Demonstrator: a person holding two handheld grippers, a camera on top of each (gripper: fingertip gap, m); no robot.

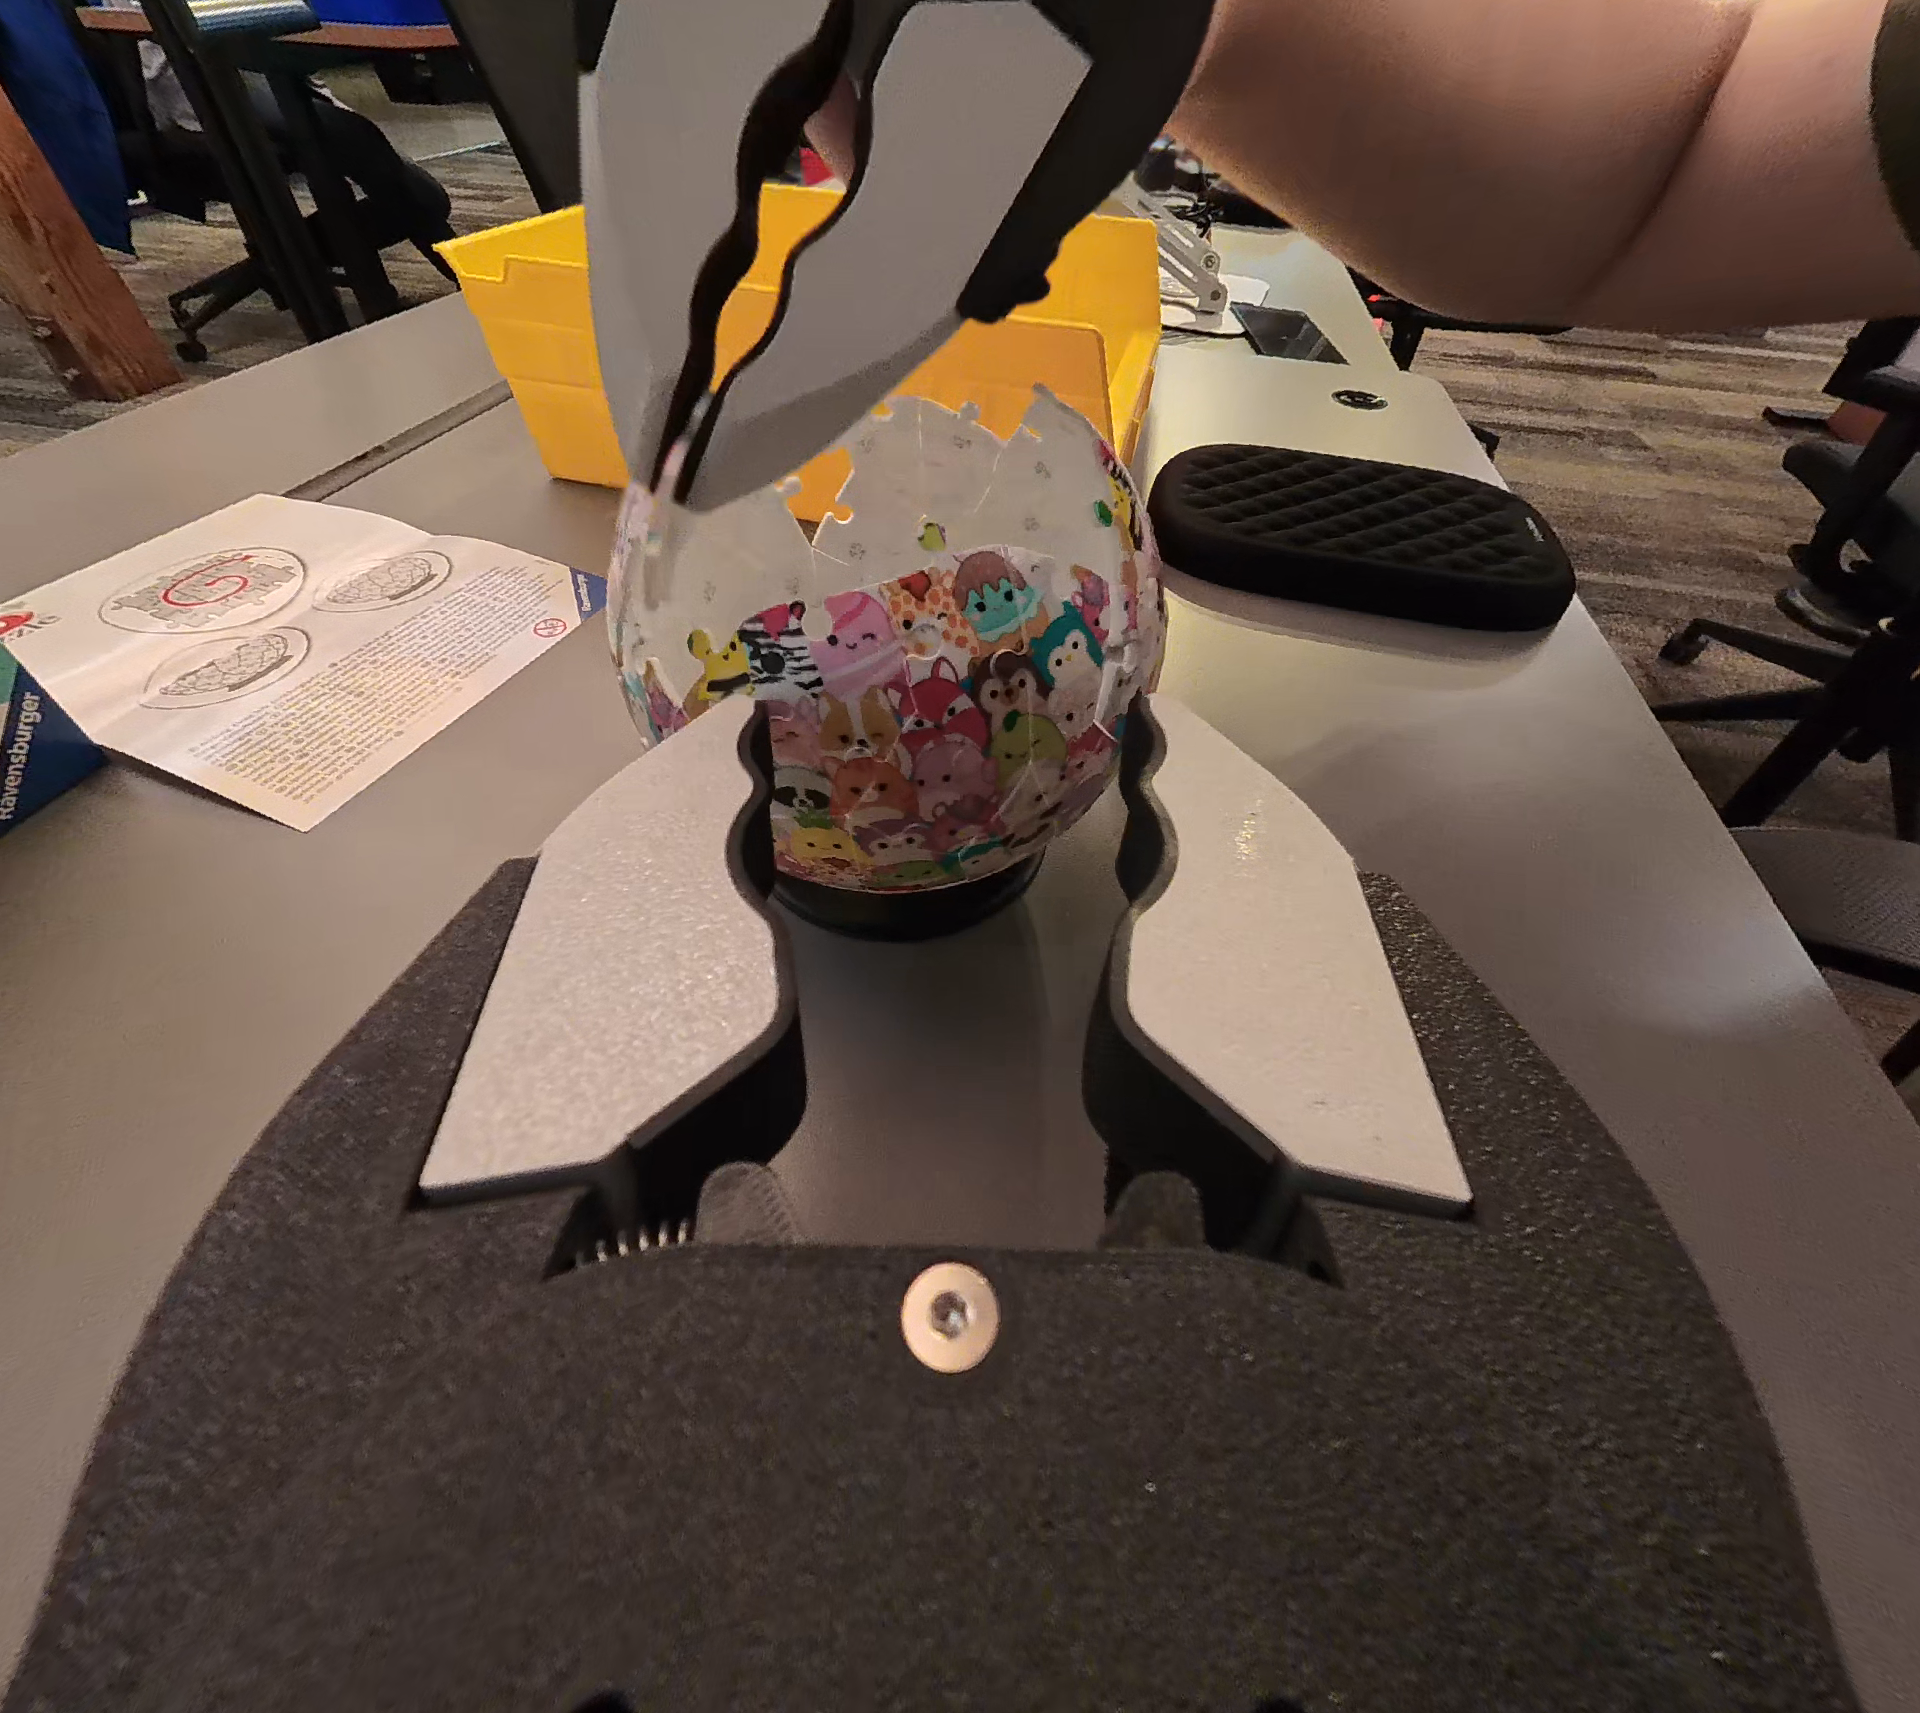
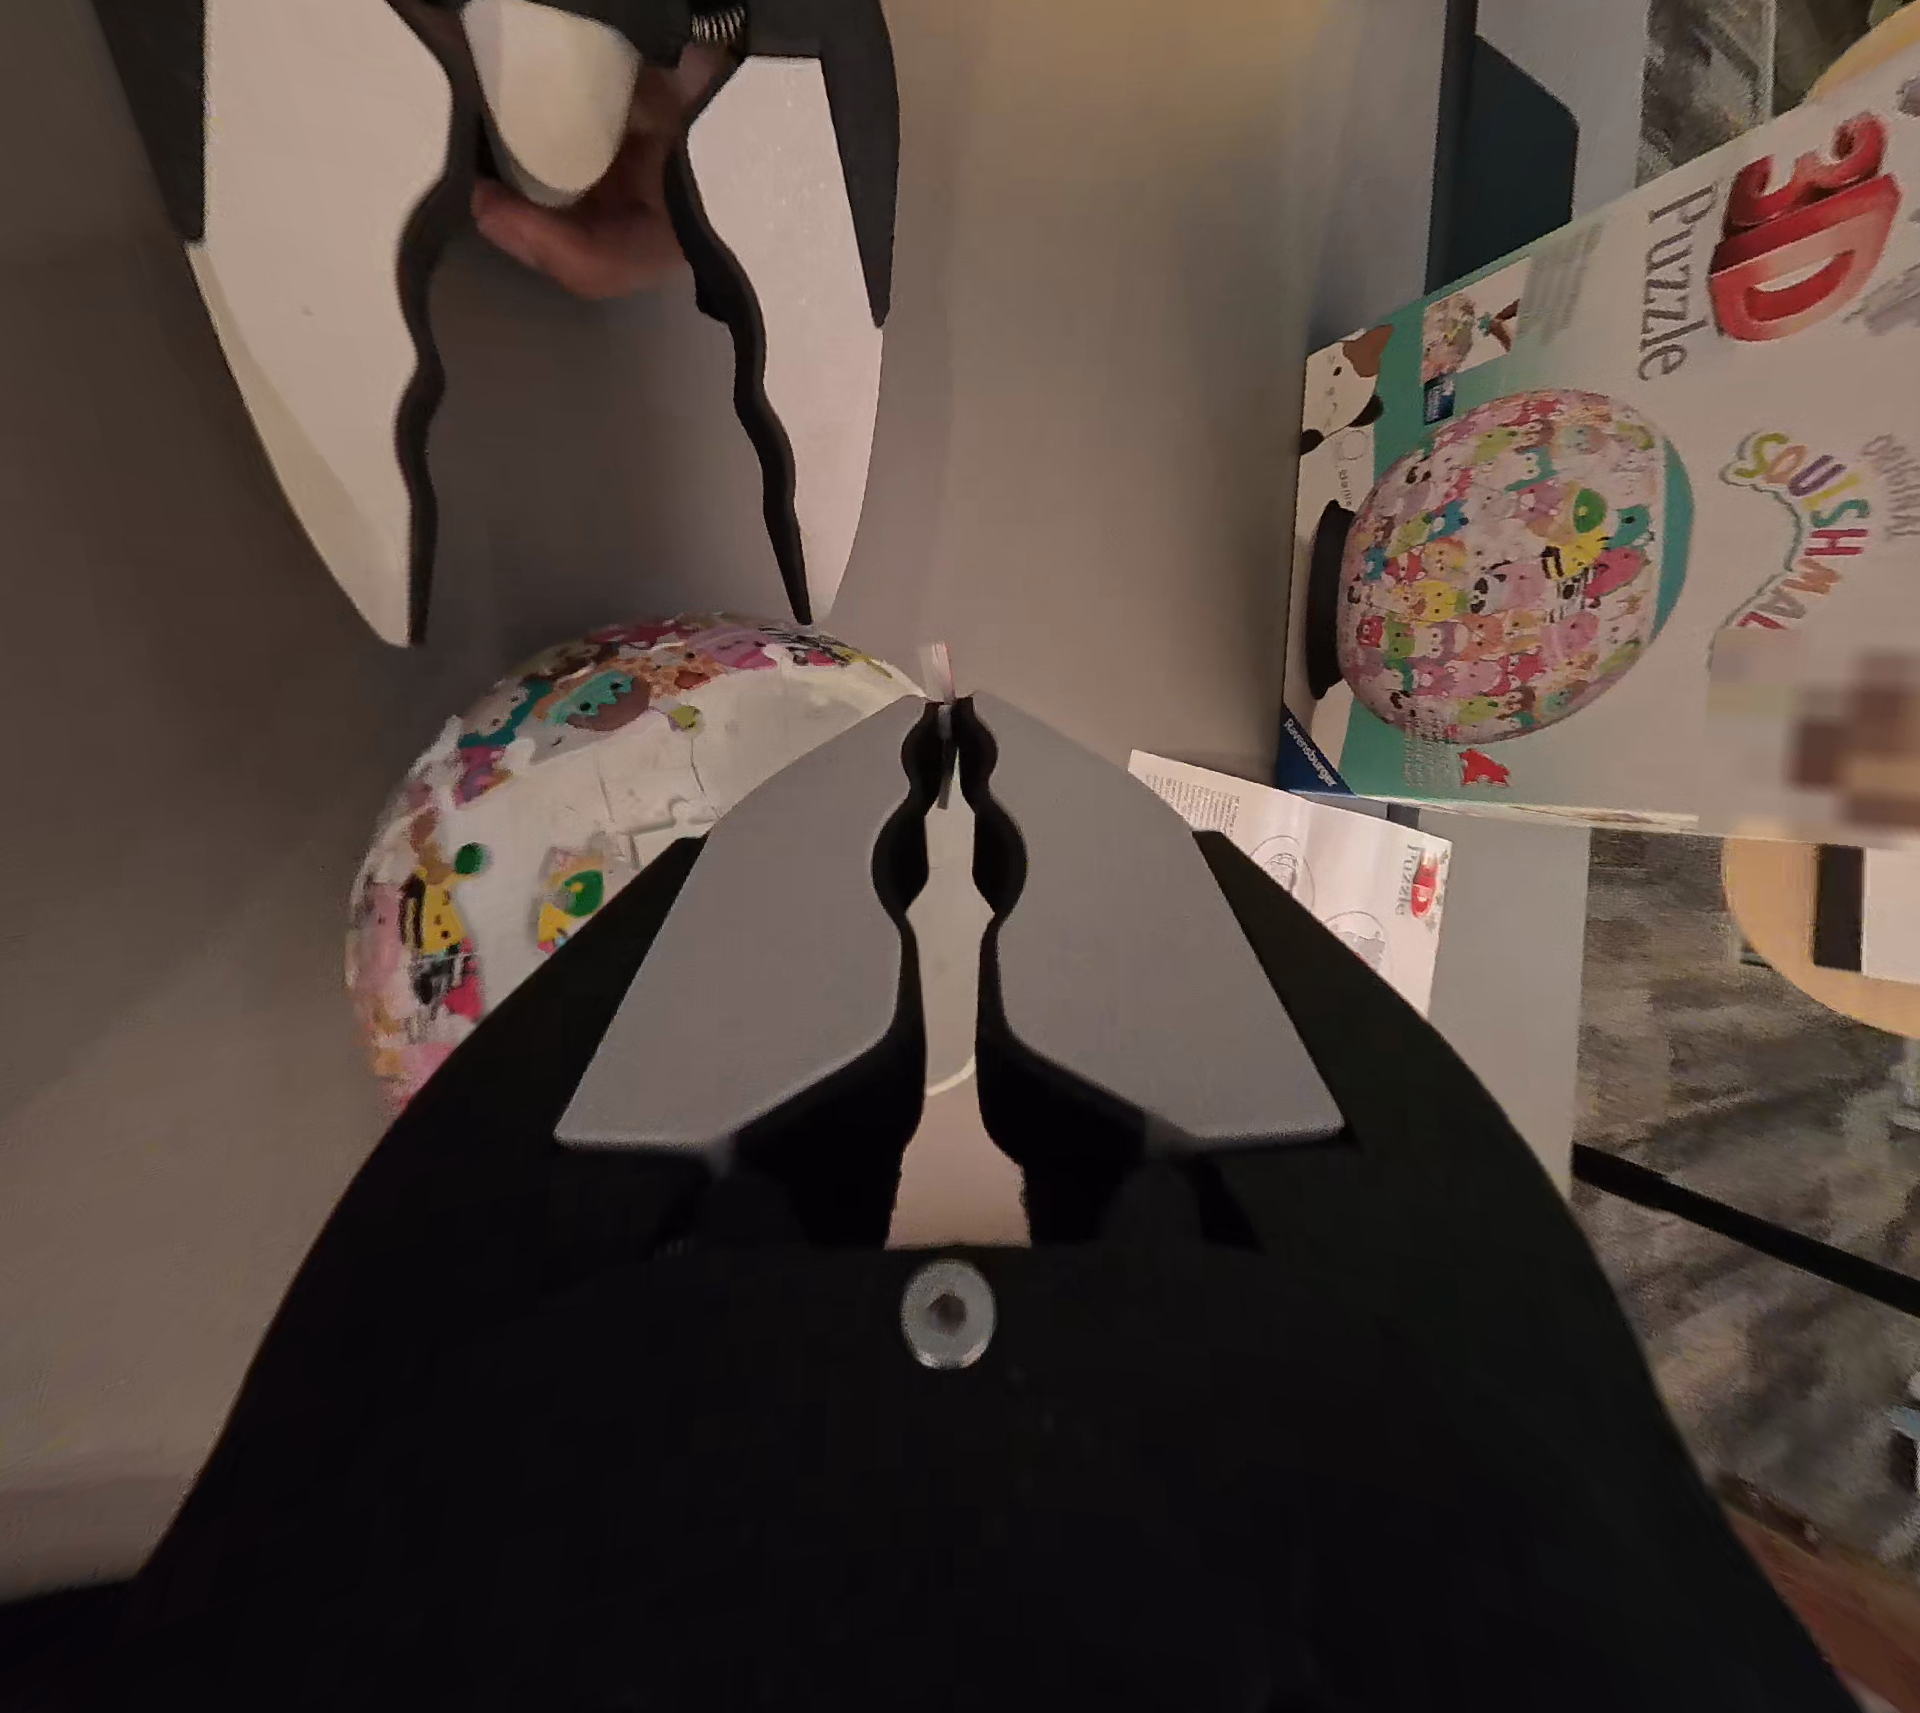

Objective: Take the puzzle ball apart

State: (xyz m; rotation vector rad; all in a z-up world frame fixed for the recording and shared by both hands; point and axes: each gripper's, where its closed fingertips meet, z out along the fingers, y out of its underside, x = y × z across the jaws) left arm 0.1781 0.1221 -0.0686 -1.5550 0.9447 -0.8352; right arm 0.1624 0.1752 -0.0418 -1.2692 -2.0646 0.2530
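Right gripper (image 2: 948, 713): descends from above, jaws pinched nearly together on a thin puzzle piece (image 2: 943, 728) at the broken upper rim of the puzzle ball (image 1: 935, 676); the piece shows edge-on between the tips.

Left gripper (image 1: 940, 764): low and level, jaws spread wide to either side of the ball's lower half; whether the fingers touch the shell cannot be told.

Items, left to right in the left wrist view:

- Puzzle box (image 1: 36, 759), blue corner only, at the table's left edge; its printed lid shows in the right wrist view (image 2: 1621, 520).
- Instruction sheet (image 1: 291, 655), unfolded, flat, beside the box.
- Yellow bin (image 1: 1112, 281), behind the ball, partly masked by the right gripper.
- Puzzle ball, centre, upright on a dark ring stand (image 1: 904, 900) on the grey table (image 1: 1455, 832). Top pieces gone; jagged edge and pale inner face exposed; lower shell intact, printed with coloured cartoon figures.
- Black padded rest (image 1: 1361, 531), right of the ball, well apart from it.
- Person's forearm (image 1: 1558, 136), upper right, behind the right gripper.
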